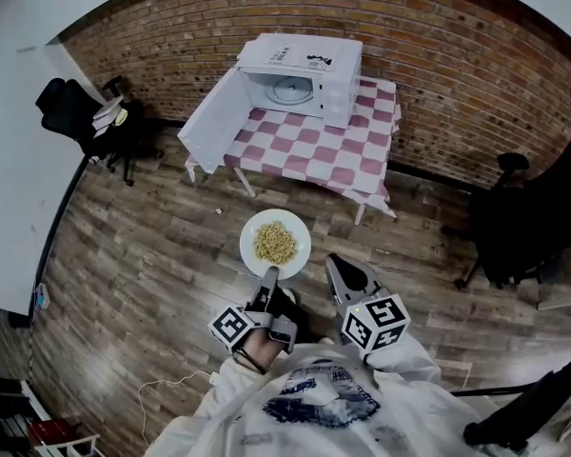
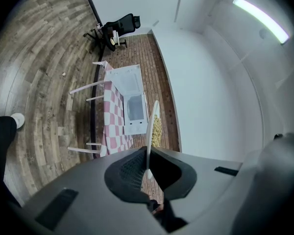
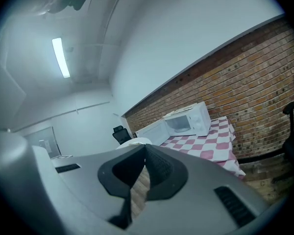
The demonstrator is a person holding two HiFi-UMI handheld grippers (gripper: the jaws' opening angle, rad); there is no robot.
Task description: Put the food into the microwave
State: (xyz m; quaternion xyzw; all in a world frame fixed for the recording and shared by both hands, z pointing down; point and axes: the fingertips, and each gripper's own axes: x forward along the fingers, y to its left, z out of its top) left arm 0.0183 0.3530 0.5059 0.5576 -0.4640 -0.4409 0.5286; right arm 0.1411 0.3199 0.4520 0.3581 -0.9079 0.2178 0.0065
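Observation:
A white plate of noodles (image 1: 275, 243) hangs over the wooden floor in front of me. My left gripper (image 1: 269, 275) is shut on its near rim. The left gripper view shows that rim (image 2: 150, 126) edge-on, pinched between the jaws of the left gripper (image 2: 148, 168). To the right of the plate, my right gripper (image 1: 331, 259) is shut and holds nothing; in its own view the right gripper (image 3: 145, 148) has its tips together. The white microwave (image 1: 300, 79) stands ahead with its door (image 1: 212, 122) swung open to the left. It also appears as the microwave (image 2: 135, 109) and the microwave (image 3: 188, 121).
The microwave sits on a small table with a pink checked cloth (image 1: 314, 155) against a brick wall (image 1: 476, 74). A black office chair (image 1: 81, 112) stands at the left and another chair (image 1: 523, 222) at the right. A thin cable (image 1: 162, 385) lies on the floor.

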